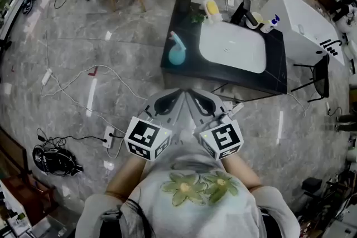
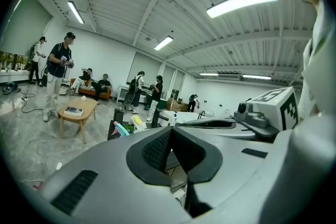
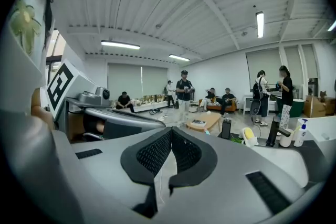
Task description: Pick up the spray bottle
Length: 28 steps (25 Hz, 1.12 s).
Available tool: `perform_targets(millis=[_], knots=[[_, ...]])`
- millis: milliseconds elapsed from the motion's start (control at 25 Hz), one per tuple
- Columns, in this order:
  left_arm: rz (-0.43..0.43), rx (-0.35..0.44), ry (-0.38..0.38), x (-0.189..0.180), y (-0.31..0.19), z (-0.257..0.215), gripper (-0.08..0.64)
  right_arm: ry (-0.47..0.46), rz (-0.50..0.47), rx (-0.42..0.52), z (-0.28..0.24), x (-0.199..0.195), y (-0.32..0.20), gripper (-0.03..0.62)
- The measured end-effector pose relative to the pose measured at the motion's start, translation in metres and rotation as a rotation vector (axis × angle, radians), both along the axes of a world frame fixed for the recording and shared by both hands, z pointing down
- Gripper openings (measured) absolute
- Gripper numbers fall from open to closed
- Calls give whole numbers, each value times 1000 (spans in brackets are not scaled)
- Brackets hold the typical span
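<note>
Close in against the person [image 1: 192, 203], both tools sit side by side. The left tongs [image 2: 170, 132] are pressed together with nothing between them, and the right tongs [image 3: 171, 132] are clamped together too, empty. Well ahead, the teal spray bottle [image 1: 177, 54] stands upright on the dark surface [image 1: 188, 68], just beside the white basin [image 1: 231, 50].

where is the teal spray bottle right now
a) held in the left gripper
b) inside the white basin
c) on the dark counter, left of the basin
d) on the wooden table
C: in the head view the spray bottle stands upright on the dark counter, just left of the white basin, with neither gripper near it.
</note>
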<state>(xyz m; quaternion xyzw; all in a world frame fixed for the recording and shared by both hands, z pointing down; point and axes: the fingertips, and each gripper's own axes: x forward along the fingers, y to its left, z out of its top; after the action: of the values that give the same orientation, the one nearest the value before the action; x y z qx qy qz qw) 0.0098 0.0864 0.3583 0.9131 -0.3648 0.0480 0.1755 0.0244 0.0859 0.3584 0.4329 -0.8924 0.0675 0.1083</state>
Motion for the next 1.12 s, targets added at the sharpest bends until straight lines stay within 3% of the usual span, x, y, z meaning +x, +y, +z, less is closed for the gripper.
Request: perform_targets(millis=[440, 1120], knots=[[49, 13, 7, -15, -27, 3, 9, 1, 49, 15, 0, -15, -24, 23], [40, -21, -13, -6, -63, 18, 9, -6, 22, -18, 12, -9, -59, 23]])
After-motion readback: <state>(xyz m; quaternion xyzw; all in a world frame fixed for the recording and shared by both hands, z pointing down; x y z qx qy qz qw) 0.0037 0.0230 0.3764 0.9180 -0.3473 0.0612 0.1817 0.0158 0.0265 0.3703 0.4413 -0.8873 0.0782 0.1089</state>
